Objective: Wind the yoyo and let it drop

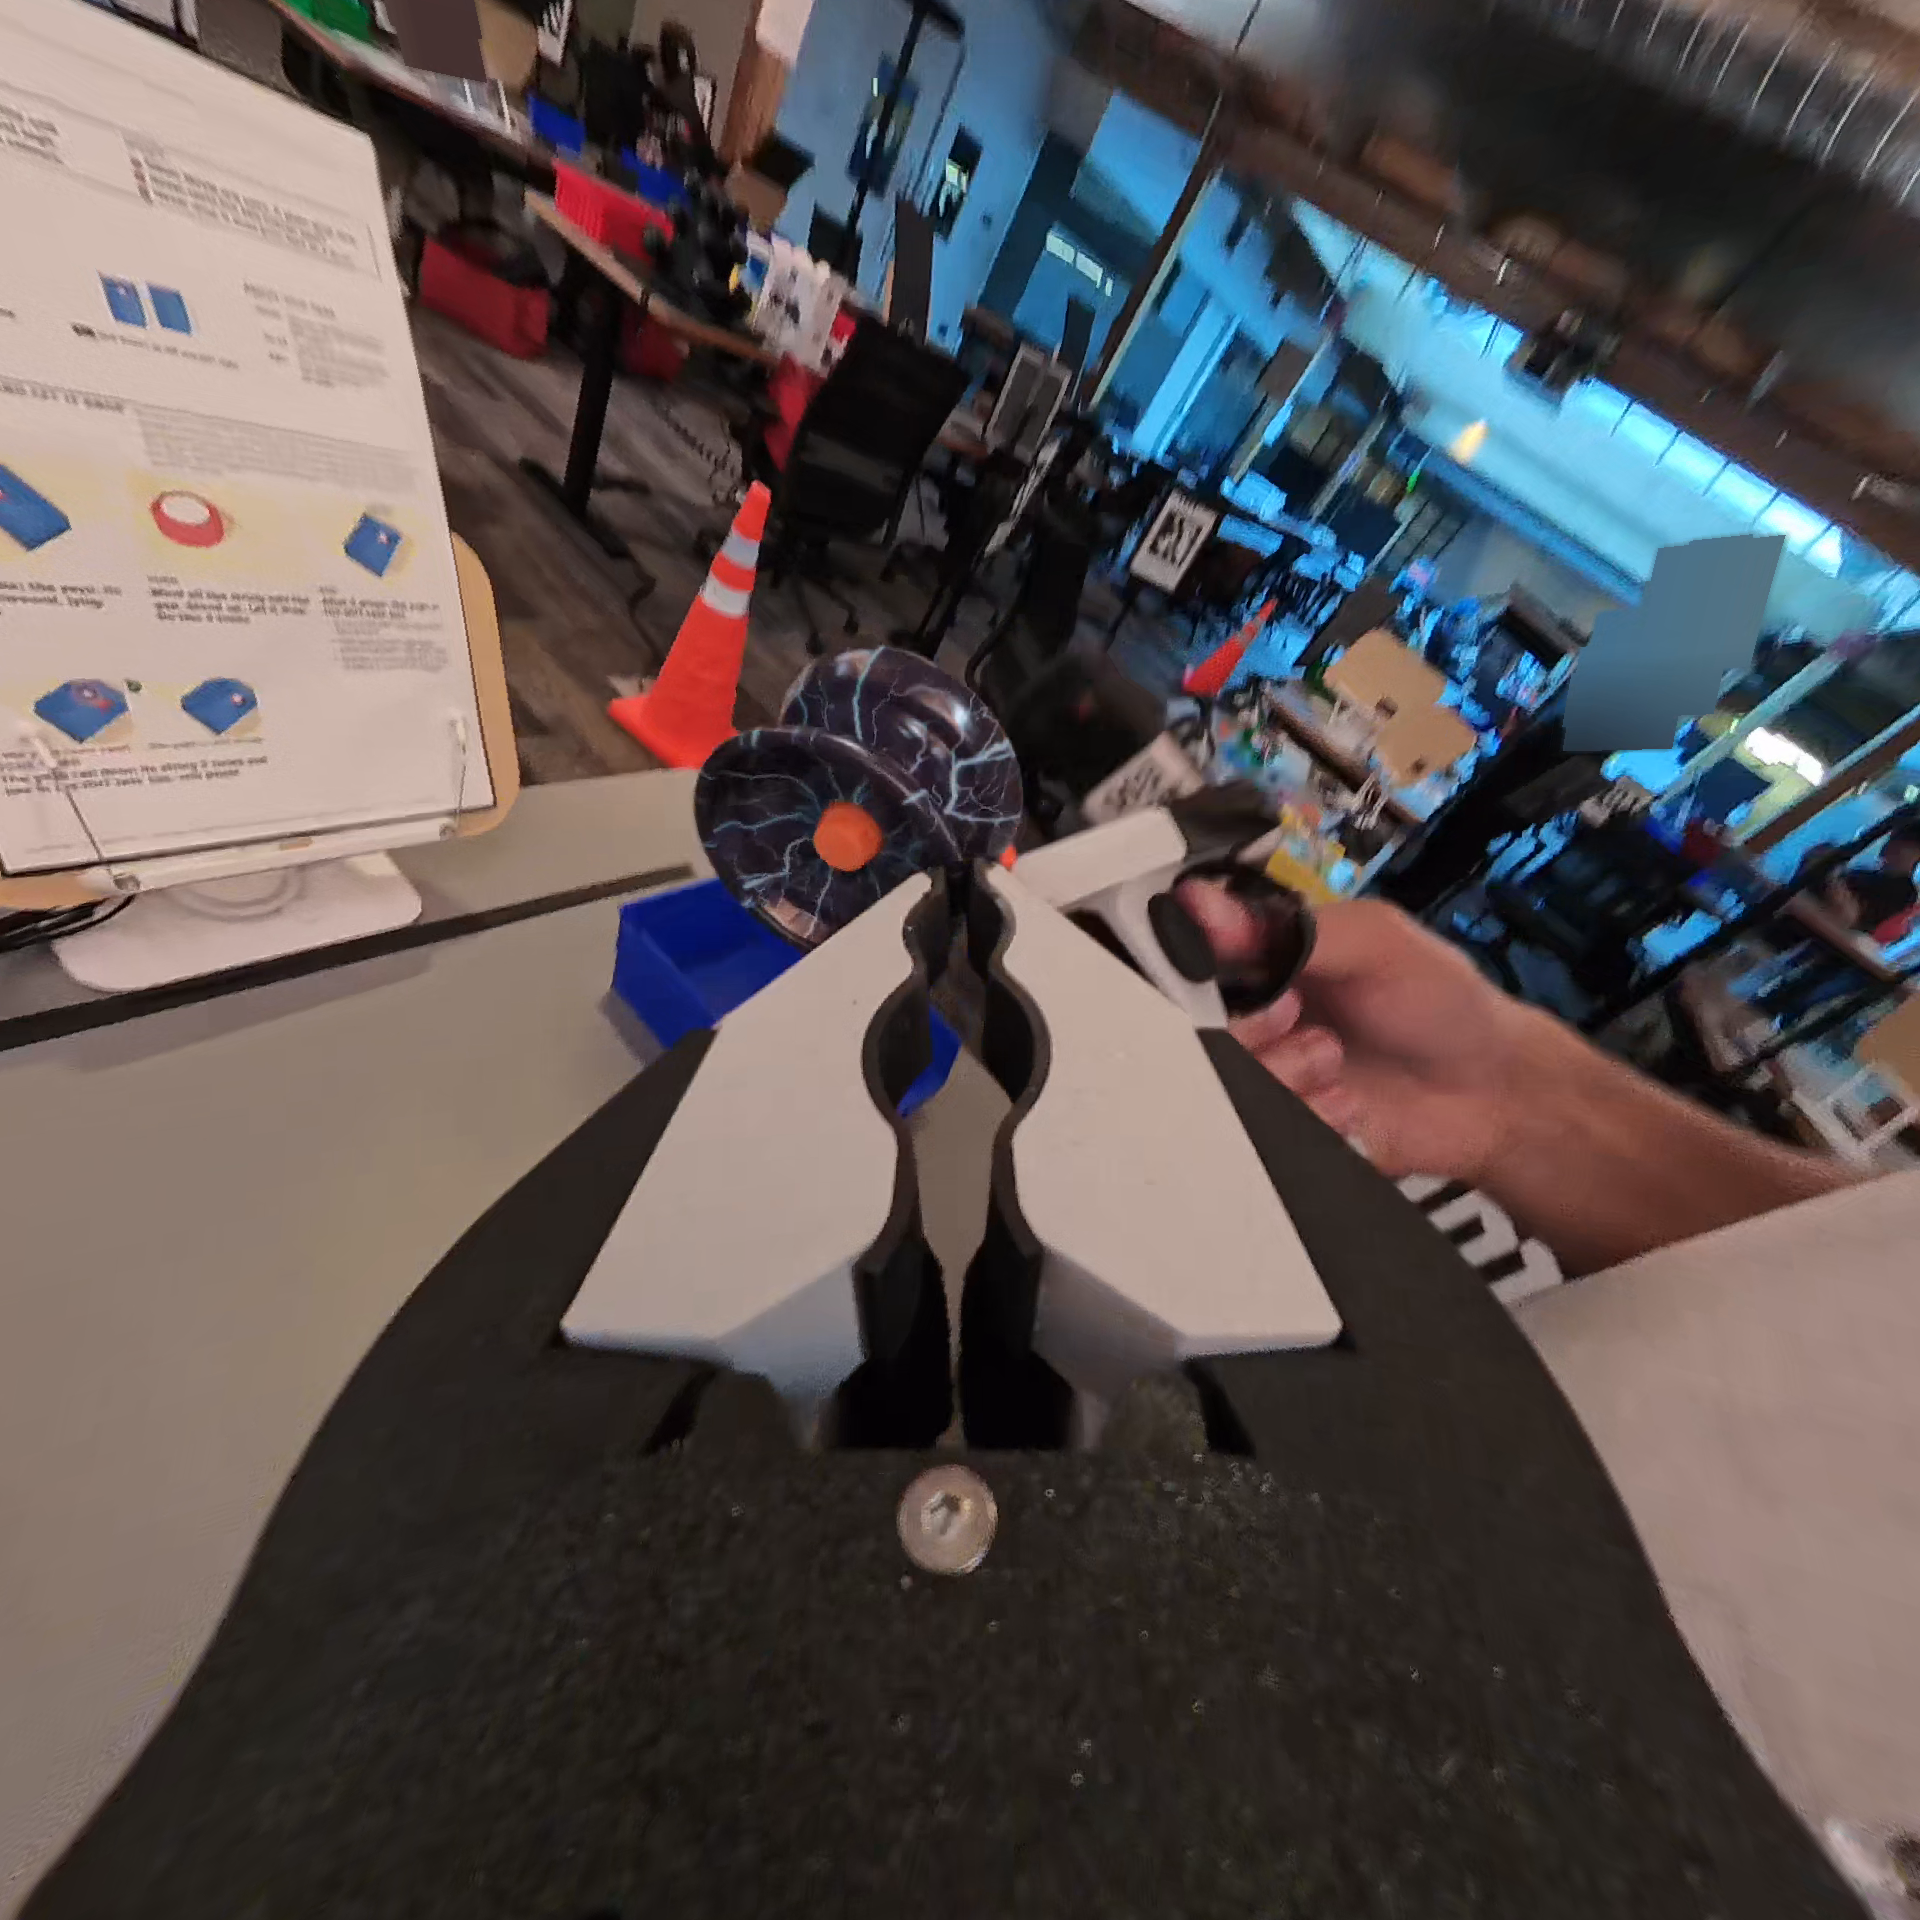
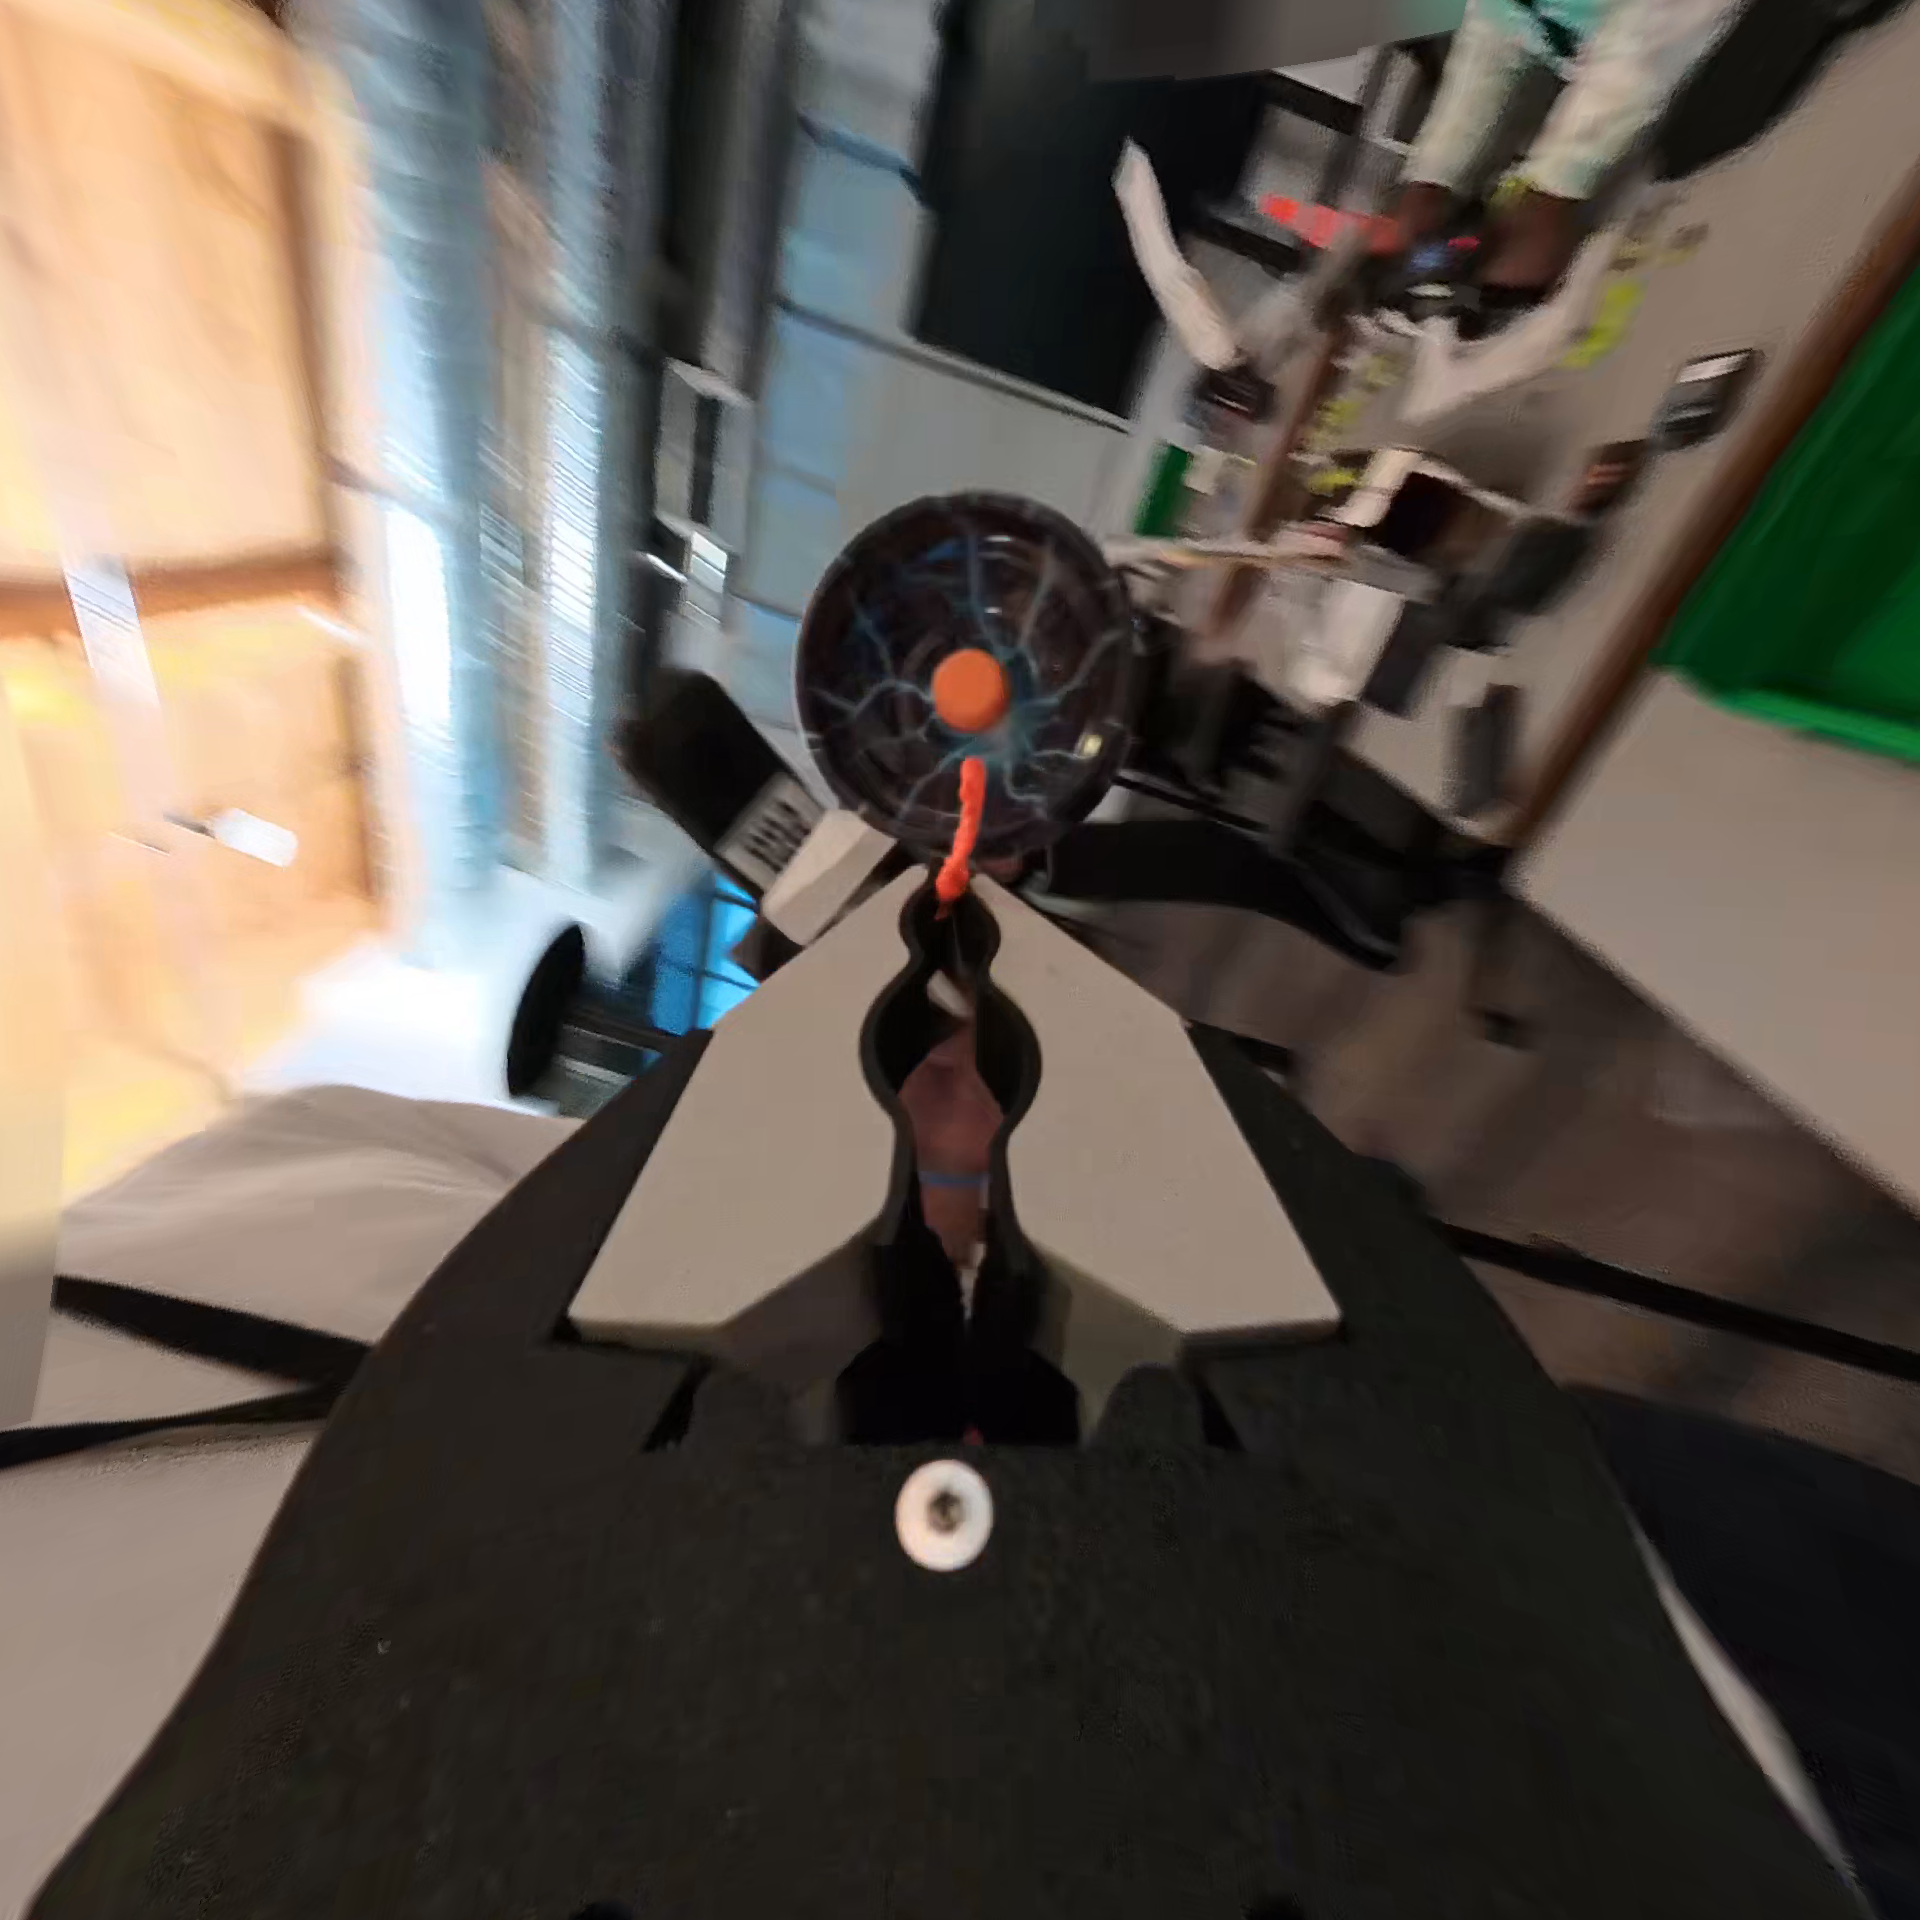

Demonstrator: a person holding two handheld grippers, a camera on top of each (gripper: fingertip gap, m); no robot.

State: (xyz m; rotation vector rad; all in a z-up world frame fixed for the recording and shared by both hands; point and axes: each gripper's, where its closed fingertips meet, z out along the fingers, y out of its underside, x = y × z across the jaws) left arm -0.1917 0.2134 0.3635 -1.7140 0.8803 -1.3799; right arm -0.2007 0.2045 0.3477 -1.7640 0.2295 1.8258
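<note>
A dark blue marbled yoyo (image 1: 862, 790) with an orange hub is at the tips of my left gripper (image 1: 956, 883). The jaws are closed on its lower rim and hold it above the table. In the right wrist view the yoyo (image 2: 966, 675) faces me. My right gripper (image 2: 951, 904) is shut on the twisted orange string (image 2: 961, 831), which runs up to the yoyo's middle. The right gripper's white fingers (image 1: 1101, 862) show just right of the yoyo in the left wrist view. The right wrist view is blurred.
A blue bin (image 1: 696, 961) sits on the grey table (image 1: 260, 1195) under the yoyo. An instruction sheet on a stand (image 1: 208, 468) is at the left. A person's hand (image 1: 1382, 1039) holds the right gripper. An orange cone (image 1: 707, 644) stands on the floor beyond. The tips of both grippers are at nearly the same place.
</note>
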